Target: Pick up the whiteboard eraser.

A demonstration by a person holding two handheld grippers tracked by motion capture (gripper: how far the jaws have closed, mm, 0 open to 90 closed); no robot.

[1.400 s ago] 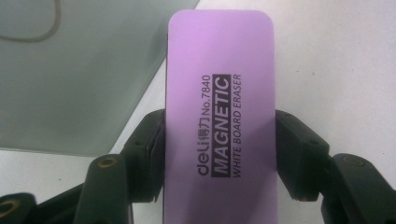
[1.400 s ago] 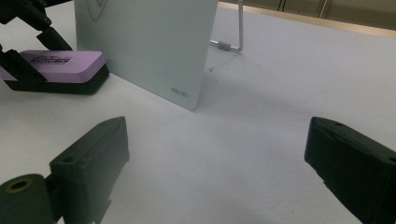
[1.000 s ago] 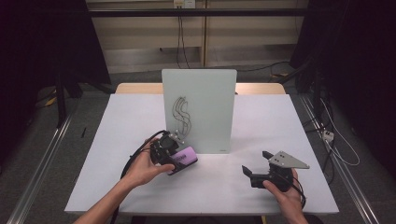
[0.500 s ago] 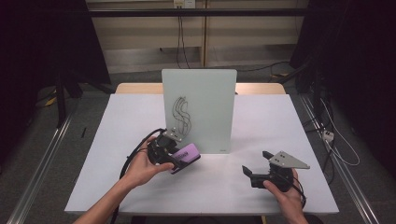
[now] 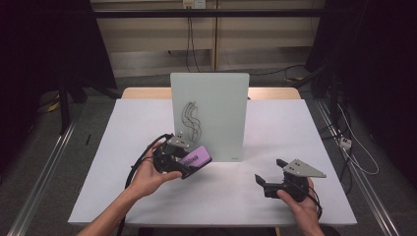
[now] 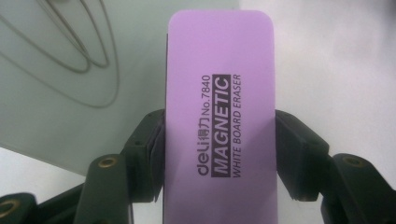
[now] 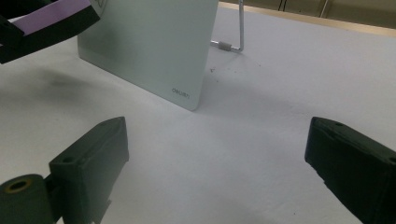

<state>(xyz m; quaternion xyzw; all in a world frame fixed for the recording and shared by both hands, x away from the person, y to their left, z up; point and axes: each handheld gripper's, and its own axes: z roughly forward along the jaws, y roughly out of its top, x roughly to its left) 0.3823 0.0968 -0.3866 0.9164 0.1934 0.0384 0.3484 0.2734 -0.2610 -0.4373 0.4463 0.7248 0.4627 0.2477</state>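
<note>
Keep L gripper (image 6: 219, 154) clamped square on purple eraser (image 6: 219, 116) btwn jaws, press flat vs scribble (image 5: 191, 120) on whiteboard (image 5: 221, 98); R gripper (image 7: 215, 154) gaping, idle.

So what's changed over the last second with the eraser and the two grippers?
The left gripper has lifted the purple eraser slightly and tipped it toward the whiteboard, its fingers still clamped on the eraser's sides. The right gripper stayed open on the table; the scribble remains on the board.
</note>
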